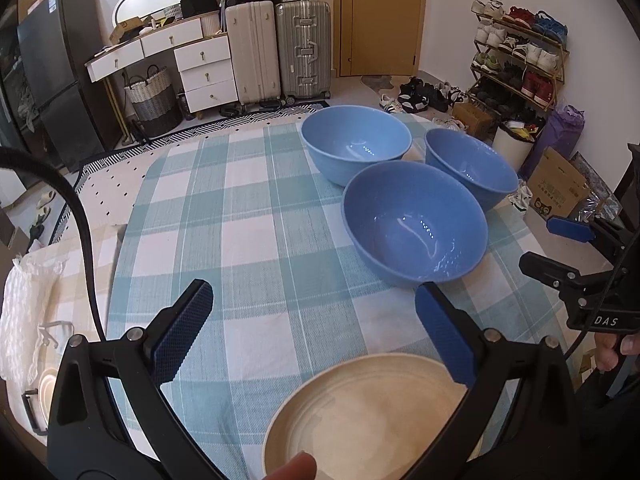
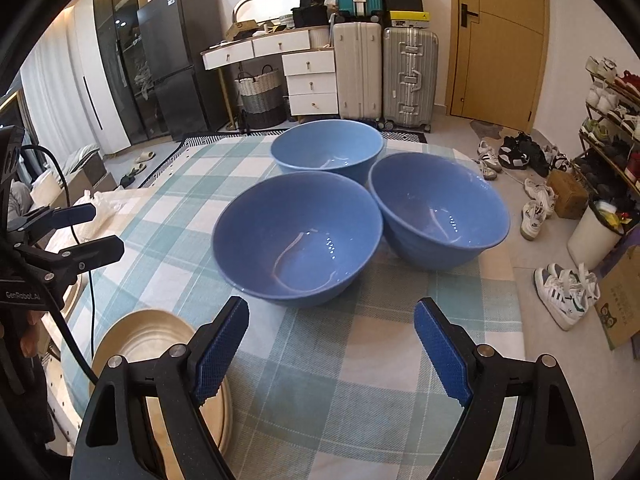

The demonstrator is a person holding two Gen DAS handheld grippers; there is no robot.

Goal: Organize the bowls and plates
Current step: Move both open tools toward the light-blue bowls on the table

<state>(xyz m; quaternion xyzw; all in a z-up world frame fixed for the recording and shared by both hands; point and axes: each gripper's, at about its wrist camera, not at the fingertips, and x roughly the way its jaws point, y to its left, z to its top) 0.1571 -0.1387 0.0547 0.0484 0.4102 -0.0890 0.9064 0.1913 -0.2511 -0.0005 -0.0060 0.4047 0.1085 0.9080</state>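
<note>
Jaws on both grippers stand wide open and hold nothing. Under the left gripper [image 1: 314, 330], nearly between its jaws, lies the cream plate [image 1: 368, 416] on the checked cloth [image 1: 248, 216] of the bench; a fingertip shows at its near rim. The right gripper [image 2: 330, 346] hovers over bare cloth, with the same plate just off its left jaw.

Straight ahead of the right jaws sits the near bowl [image 2: 296, 236], and the right bowl [image 2: 438, 210] and far bowl [image 2: 326, 148] crowd behind it, rims touching or nearly so. From the left gripper all three lie ahead and to the right.

Glossy and stiff, the bowls look ceramic: probably heavy, slick and chippable. Best pinched across the rim wall, one jaw inside, one outside. The plate looks lighter; grip its raised edge.
</note>
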